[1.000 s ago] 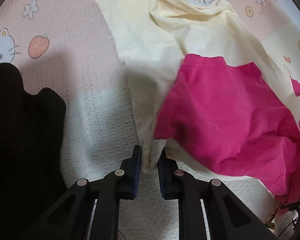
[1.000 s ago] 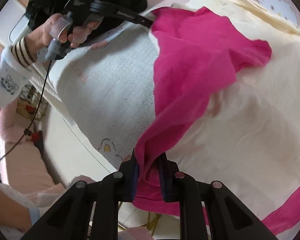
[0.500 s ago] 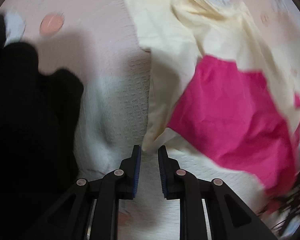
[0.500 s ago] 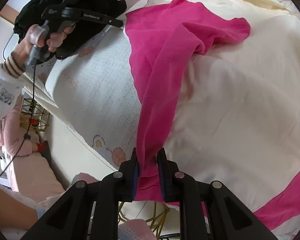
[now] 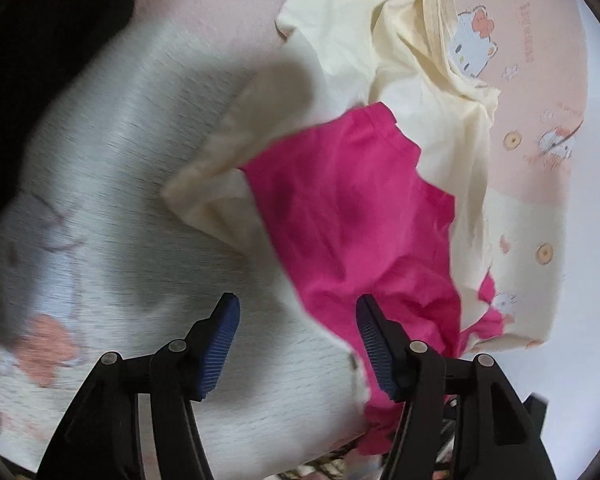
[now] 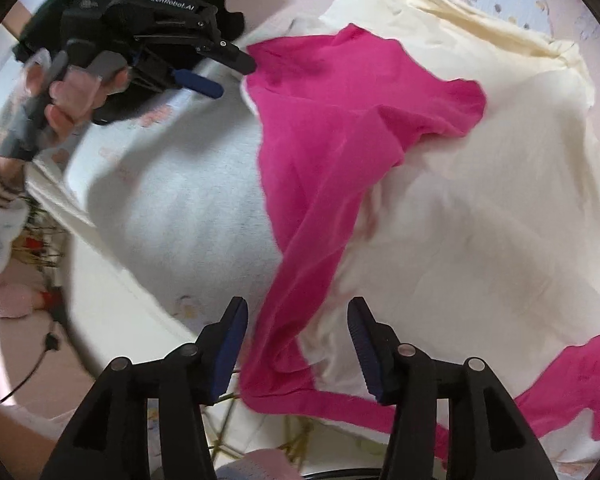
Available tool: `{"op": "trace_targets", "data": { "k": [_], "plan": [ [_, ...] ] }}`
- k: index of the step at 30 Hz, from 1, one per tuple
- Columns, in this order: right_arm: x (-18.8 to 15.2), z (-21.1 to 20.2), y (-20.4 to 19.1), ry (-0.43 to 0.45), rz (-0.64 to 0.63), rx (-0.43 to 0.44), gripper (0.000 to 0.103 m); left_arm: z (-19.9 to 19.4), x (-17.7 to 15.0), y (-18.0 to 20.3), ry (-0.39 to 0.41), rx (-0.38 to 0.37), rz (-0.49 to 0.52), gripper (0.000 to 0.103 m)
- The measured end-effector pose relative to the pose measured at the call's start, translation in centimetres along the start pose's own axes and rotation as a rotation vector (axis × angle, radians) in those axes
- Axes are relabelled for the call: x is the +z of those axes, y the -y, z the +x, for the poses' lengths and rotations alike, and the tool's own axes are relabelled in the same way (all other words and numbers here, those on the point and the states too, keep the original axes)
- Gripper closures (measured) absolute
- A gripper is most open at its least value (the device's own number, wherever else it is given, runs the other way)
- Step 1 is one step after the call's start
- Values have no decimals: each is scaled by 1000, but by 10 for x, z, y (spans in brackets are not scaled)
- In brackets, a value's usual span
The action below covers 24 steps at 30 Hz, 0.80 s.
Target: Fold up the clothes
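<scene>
Both jaws just opened – left gripper [image 5: 298, 324] empty, right gripper [image 6: 298, 326] straddling the pink-and-cream garment [image 6: 320, 208] toward 12 o'clock.

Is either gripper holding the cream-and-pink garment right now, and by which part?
Neither. Both jaws have just been opening: the left gripper stands clear of the garment, and the right gripper straddles its pink fold without pinching.

bed [image 5: 112, 216], cartoon-print cover | on it: cream-and-pink garment [image 5: 352, 216]; black clothing [image 5: 28, 60]
</scene>
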State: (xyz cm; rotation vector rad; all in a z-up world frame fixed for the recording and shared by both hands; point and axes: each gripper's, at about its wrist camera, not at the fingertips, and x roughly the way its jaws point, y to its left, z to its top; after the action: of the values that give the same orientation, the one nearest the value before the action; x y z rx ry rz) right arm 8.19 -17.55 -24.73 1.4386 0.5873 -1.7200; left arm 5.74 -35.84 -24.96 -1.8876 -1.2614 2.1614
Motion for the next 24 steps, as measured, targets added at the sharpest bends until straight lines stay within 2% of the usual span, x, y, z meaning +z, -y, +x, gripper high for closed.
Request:
{"op": "trace_targets", "data": {
  "k": [2,4,7,11,12,13,14,16,18,21,24],
  "plan": [
    [1,3,-9,-2,-34,-86,52,7,2,0,9,-34,-39,45],
    [3,8,-17,-4,-58,-135,52,13,3,-3,17,-72,-77,45],
    [5,17,-31,0,-99,-146,52,22,6,-7,30,-128,-133,45],
    [8,29,-38,-1,-122,-135,52,22,9,-7,72,-149,-145,47],
    [8,29,-39,13,-131,-111,52,22,8,-6,86,-123,-136,53],
    [8,28,-39,26,-136,-86,52,22,7,-4,100,-97,-126,75],
    [8,27,-38,39,-135,-56,54,23,6,-1,110,-68,-99,86],
    [8,27,-33,47,-104,48,73,24,4,5,128,-12,-44,88],
    [9,30,-26,32,-34,159,83,22,1,8,152,-8,-7,91],
    [7,29,-18,36,51,316,84,17,0,12,158,1,37,95],
    [2,25,-29,47,49,362,84,9,0,16,173,71,102,96]
  ]
}}
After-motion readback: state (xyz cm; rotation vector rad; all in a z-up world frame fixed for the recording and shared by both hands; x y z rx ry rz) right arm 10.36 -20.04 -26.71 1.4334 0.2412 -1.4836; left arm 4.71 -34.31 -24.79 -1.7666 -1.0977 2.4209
